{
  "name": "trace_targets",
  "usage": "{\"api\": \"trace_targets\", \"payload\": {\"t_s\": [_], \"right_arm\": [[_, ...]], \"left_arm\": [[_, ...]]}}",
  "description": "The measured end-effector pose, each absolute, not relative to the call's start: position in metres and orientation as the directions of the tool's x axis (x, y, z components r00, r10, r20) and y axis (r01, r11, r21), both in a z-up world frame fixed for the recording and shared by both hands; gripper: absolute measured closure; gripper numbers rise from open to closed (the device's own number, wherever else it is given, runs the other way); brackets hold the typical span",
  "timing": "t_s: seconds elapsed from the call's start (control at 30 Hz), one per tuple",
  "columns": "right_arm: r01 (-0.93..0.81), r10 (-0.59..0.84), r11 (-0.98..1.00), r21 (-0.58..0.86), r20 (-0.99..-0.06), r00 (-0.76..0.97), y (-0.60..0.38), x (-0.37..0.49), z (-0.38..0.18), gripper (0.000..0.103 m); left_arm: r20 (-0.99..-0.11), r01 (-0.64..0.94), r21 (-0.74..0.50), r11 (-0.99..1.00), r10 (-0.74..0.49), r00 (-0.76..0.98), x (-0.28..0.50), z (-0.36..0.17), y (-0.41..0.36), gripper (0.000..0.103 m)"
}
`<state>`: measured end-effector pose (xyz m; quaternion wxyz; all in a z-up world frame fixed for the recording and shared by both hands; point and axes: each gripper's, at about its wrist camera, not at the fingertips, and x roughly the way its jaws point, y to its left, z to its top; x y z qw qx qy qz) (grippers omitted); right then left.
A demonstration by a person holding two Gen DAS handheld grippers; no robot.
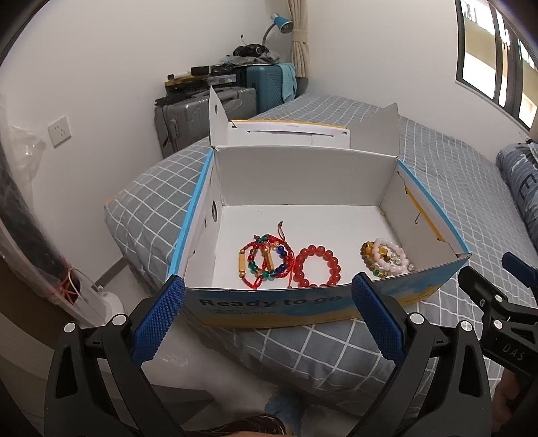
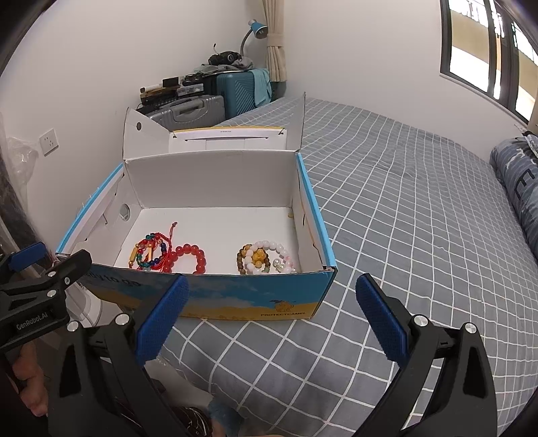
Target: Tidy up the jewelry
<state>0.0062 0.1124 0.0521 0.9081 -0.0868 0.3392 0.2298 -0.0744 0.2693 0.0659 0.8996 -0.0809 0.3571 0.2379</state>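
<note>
Both tongs spread wide, nothing held: left tongs (image 1: 267,322), right tongs (image 2: 272,322). Bracelets on floor of open box (image 1: 353,174) on bed (image 2: 403,201), ahead and below, past front wall. Left tongs nearer red bracelet (image 1: 316,267); right nearer pale bead pile (image 2: 265,257). Near edges of pieces cut off by front wall; individual strands in multicolour cluster (image 1: 265,260) hard to separate.

Home bedroom, bed (image 2: 403,201) w/ checked sheet, suitcases (image 1: 201,111), desk lamp (image 1: 280,22)
</note>
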Motion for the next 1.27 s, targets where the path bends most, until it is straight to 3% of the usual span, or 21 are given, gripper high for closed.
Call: {"api": "trace_targets", "payload": {"t_s": [1.27], "right_arm": [[-0.469, 0.355, 0.883, 0.004, -0.661, 0.661, 0.1073, 0.0103, 0.0471, 0.008]], "left_arm": [[-0.699, -0.481, 0.006, 0.877, 0.348, 0.625, -0.0711, 0.0616, 0.266, 0.006]]}}
